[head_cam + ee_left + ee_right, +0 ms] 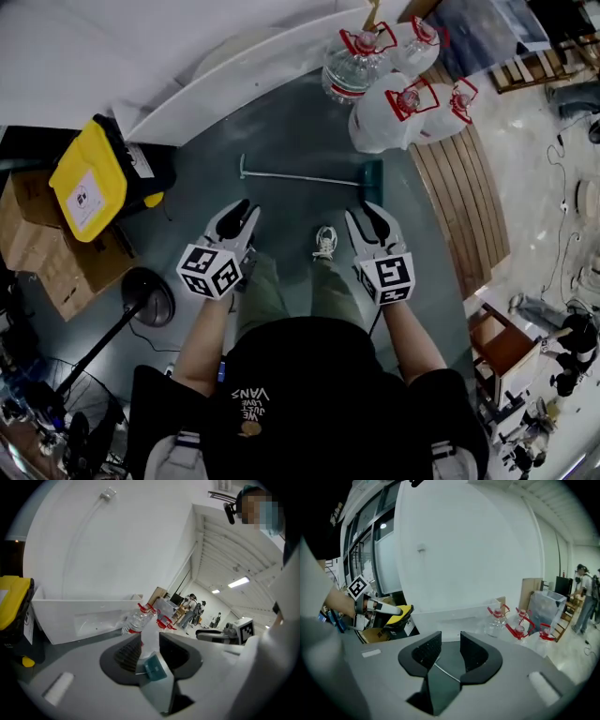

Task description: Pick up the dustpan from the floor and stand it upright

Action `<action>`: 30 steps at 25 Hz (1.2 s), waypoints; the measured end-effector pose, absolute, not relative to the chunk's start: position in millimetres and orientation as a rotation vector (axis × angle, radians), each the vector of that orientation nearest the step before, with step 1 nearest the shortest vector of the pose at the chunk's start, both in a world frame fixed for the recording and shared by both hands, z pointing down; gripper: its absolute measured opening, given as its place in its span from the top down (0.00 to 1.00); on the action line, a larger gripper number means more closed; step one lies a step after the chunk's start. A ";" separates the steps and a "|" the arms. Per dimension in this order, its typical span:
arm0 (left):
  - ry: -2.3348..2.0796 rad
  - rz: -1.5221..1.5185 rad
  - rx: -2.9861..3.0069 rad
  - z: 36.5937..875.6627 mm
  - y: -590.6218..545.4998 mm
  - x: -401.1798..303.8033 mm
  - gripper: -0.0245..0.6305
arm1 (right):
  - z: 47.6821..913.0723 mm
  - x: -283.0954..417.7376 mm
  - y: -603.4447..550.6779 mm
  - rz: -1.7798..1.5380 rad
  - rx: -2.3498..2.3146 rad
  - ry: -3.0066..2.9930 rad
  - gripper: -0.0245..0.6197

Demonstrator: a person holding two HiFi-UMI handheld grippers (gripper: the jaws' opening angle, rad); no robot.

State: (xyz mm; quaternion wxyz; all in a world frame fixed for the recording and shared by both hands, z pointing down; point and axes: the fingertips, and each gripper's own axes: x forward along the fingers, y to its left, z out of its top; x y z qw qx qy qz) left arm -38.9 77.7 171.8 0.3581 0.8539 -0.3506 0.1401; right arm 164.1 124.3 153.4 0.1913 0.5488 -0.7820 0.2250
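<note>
The dustpan lies flat on the grey floor ahead of me, its thin long handle (300,177) running left to right and its teal pan (373,178) at the right end. My left gripper (244,212) hangs open above the floor, short of the handle's left half, with nothing between its fingers. My right gripper (366,214) is open too, just short of the pan. In the left gripper view the teal pan (153,668) shows through the gap of the left gripper (150,649). In the right gripper view the handle (443,671) crosses the floor below the right gripper (450,653).
Several water jugs with red handles (394,103) stand behind the pan on wooden decking (469,197). A long white trough (234,80) lines the wall. A yellow-lidded bin (89,178), cardboard boxes (37,253) and a floor fan (150,298) sit at the left. My shoe (324,242) is between the grippers.
</note>
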 end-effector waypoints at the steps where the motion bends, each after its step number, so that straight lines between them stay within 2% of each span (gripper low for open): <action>1: -0.886 0.376 2.199 180.9 73.8 -40.9 0.77 | 160.2 162.4 120.8 0.652 1.570 -2.178 0.80; 7: -0.841 0.426 2.158 252.7 42.3 -46.9 0.75 | 235.0 152.1 98.8 0.719 1.570 -2.077 0.76; 16: -0.850 0.480 2.047 396.2 34.5 -58.8 0.70 | 398.9 145.9 86.8 0.692 1.290 -1.976 0.72; 30: -0.991 0.490 1.853 618.0 23.4 -69.2 0.70 | 627.5 169.0 106.9 0.626 0.875 -1.847 0.71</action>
